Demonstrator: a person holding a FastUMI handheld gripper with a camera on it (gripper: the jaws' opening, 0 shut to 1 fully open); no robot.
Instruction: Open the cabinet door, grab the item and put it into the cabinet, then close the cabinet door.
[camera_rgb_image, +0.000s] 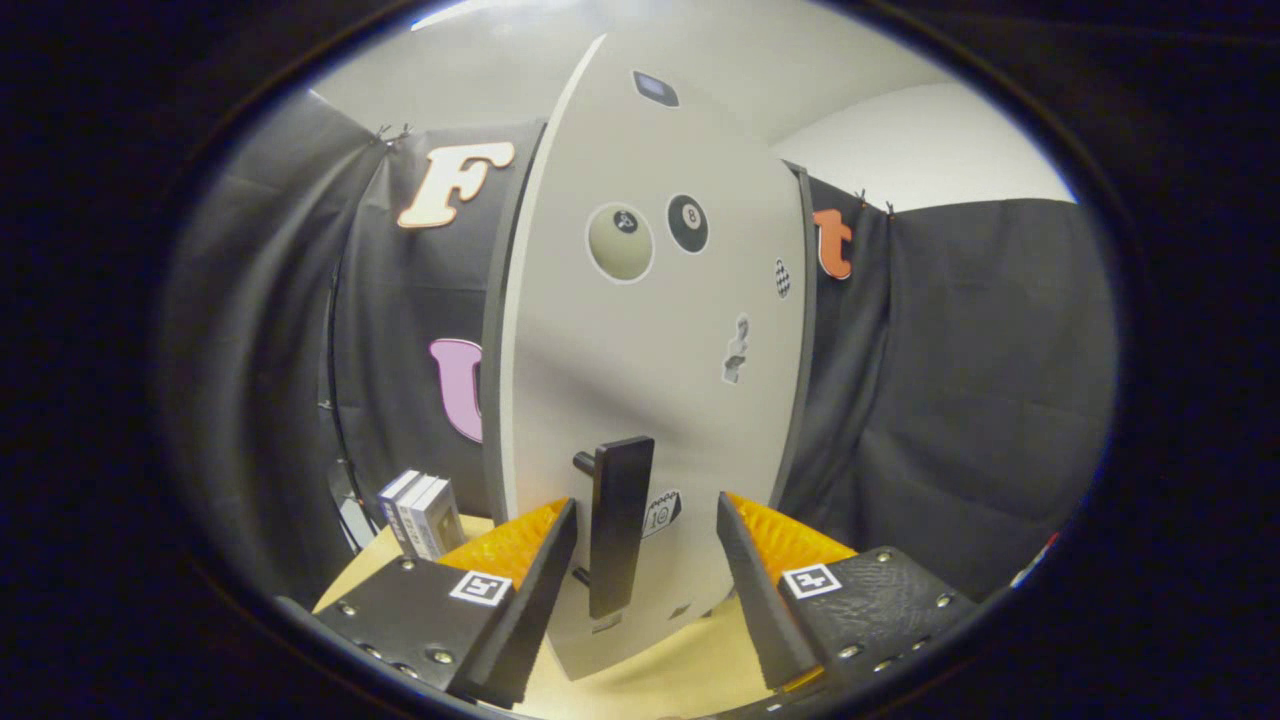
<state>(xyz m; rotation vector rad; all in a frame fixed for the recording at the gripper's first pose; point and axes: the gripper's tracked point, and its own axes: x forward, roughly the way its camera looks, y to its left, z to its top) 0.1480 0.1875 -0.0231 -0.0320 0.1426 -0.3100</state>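
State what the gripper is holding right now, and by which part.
Nothing is held. The gripper is open, and the cabinet door's black handle stands between its fingers, neither visibly pressing on it.

The tall pale grey cabinet door (650, 380) carries a black bar handle (620, 525) and round ball stickers (648, 235) in cream and black, above a light wooden desk (660, 675) holding three grey-and-white boxes (420, 512).
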